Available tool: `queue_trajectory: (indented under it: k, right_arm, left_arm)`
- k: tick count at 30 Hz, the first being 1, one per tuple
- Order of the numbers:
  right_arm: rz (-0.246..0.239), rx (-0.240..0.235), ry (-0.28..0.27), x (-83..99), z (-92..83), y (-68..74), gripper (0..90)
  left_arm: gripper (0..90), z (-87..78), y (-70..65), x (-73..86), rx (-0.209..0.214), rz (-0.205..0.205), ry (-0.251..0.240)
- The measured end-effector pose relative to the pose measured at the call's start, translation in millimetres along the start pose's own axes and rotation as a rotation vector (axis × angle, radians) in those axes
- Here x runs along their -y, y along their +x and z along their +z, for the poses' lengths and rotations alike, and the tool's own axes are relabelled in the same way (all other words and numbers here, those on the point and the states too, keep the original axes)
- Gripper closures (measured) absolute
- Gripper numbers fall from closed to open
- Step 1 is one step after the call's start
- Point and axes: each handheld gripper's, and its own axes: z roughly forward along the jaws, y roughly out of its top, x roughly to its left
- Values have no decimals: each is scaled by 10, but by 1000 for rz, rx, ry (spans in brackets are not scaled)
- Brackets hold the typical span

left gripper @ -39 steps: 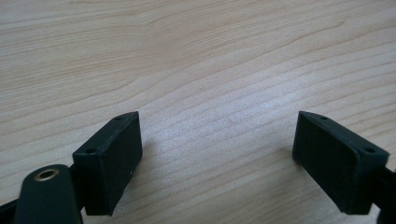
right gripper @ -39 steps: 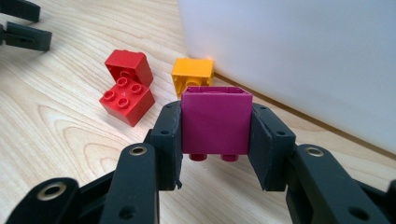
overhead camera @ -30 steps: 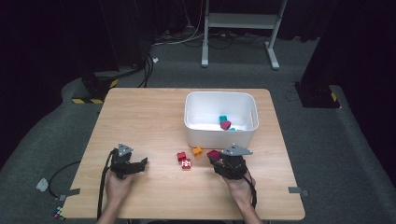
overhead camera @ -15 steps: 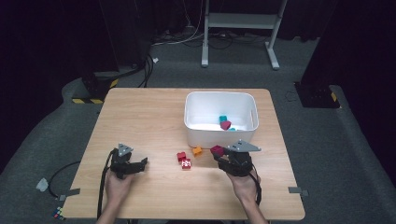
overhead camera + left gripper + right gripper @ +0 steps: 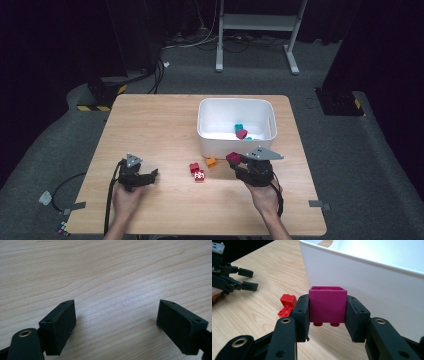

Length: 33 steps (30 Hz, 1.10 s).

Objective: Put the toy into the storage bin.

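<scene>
Right gripper (image 5: 327, 315): you've clamped the magenta block (image 5: 327, 305) studs-down, off the table just before the bin (image 5: 235, 142)'s near wall, probably for dropping in | left gripper (image 5: 117, 327): wide, empty, parked near the table's near-left corner.

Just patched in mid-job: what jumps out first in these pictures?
The magenta block clamped in the right gripper, close to the white bin's near wall. Next, the red blocks and an orange block loose on the table, and the left gripper open over bare wood.
</scene>
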Motion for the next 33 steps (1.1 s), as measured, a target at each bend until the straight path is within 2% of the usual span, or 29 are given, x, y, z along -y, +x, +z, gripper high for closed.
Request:
queue_trajectory:
  k: [9, 11, 18, 24, 33]
  right_arm:
    - [9, -13, -13, -177, -103, -30, 588]
    - [24, -22, -15, -223, -121, -45, 587]
    - [23, -22, -36, -390, -214, -80, 588]
    - [14, -14, -53, -540, -259, -123, 587]
    - [39, 30, -46, -744, -195, -317, 587]
  left_arm:
    - [160, 0, -1, 1, 0, -1, -1]
    - [160, 0, -1, 2, 0, -1, -1]
    - [160, -1, 0, 2, 1, -1, -1]
    - [159, -1, 0, 2, 1, -1, -1]
    - [159, 0, 1, 1, 2, 0, -2]
